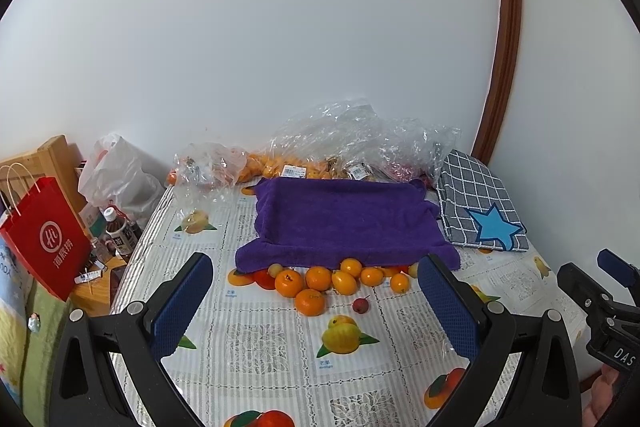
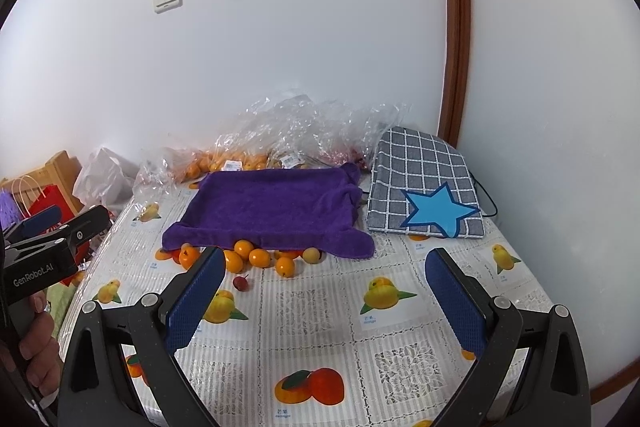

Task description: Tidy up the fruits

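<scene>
while both grippers gape, oranges lie beyond the fingers.

purple towel hides fruit beneath | bagged oranges blurred by plastic | labels unreadable

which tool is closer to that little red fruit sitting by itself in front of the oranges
Left, probably. The small red fruit lies straight ahead between the open left tool's fingers; for the open right tool it sits off to the left, beyond its left finger.
</scene>
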A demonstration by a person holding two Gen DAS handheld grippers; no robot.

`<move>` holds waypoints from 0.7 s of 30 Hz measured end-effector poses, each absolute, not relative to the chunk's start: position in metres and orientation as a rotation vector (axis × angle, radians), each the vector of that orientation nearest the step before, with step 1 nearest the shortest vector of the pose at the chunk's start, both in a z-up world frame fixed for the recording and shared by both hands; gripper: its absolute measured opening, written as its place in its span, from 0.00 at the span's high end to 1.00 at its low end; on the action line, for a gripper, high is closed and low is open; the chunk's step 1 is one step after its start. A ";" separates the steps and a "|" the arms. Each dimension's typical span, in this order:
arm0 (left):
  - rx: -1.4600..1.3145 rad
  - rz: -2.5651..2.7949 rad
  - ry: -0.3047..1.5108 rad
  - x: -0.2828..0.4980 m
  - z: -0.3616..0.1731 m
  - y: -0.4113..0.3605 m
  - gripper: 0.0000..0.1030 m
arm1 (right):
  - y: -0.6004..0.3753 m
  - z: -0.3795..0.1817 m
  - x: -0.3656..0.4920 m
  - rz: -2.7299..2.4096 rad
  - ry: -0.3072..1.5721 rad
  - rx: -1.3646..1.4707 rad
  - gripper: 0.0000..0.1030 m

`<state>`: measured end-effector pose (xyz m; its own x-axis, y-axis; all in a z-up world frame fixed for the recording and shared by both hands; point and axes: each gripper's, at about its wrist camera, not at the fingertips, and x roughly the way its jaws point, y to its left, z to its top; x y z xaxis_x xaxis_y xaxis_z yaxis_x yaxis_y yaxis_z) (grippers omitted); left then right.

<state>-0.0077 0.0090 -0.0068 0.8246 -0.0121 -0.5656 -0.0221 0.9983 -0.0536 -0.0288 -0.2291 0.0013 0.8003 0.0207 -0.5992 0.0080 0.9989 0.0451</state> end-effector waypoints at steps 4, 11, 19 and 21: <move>-0.058 0.006 0.602 -0.007 -0.007 0.008 0.00 | -0.229 0.004 -0.030 0.003 0.638 0.047 0.03; -0.056 0.005 0.602 -0.008 -0.007 0.008 0.00 | -0.229 0.005 -0.031 -0.003 0.632 0.039 0.03; -0.057 0.004 0.603 -0.008 -0.007 0.009 0.00 | -0.229 0.004 -0.030 -0.003 0.637 0.037 0.03; -0.059 0.005 0.604 -0.008 -0.007 0.008 0.00 | -0.229 0.003 -0.030 -0.002 0.639 0.038 0.03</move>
<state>-0.0075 0.0085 -0.0068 0.8232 -0.0126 -0.5675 -0.0218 0.9983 -0.0537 -0.0295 -0.2295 0.0031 0.8028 0.0096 -0.5961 0.0138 0.9993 0.0346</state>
